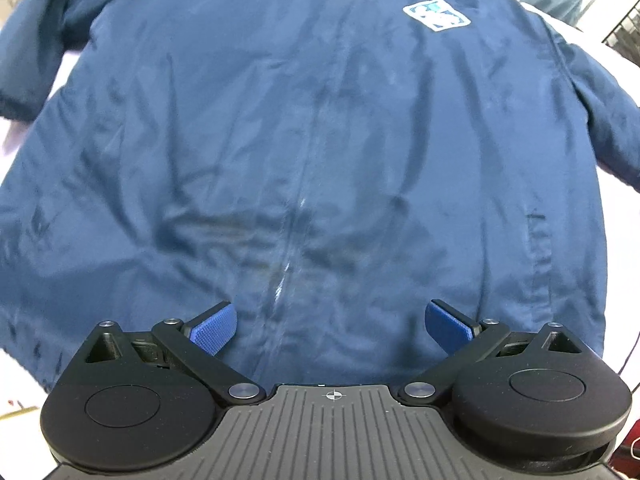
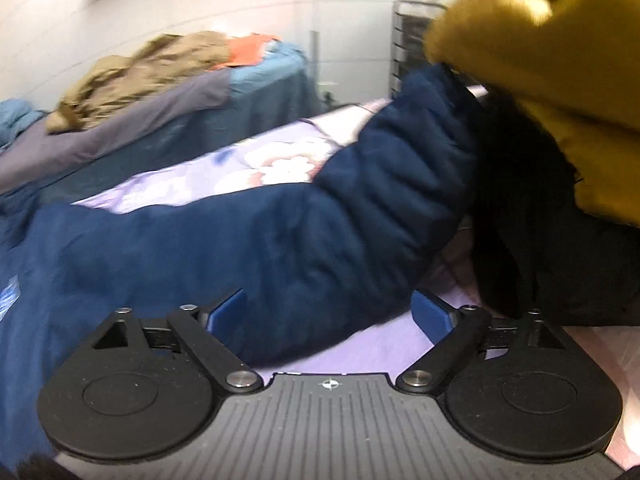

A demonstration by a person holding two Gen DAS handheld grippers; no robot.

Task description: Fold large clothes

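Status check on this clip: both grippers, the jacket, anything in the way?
Left gripper open, above navy jacket, spread flat, unfolded. Right gripper open, jacket sleeve between its fingers, not pinched. Mustard garment crowds the cuff end.

The left gripper [image 1: 331,330] hangs over the navy jacket [image 1: 304,140], blue pads [image 1: 214,330] spread wide with nothing between them, right above the closed front seam [image 1: 296,216], the white chest logo [image 1: 436,14] up top right, and both sleeves [image 1: 30,40] running off to either side.
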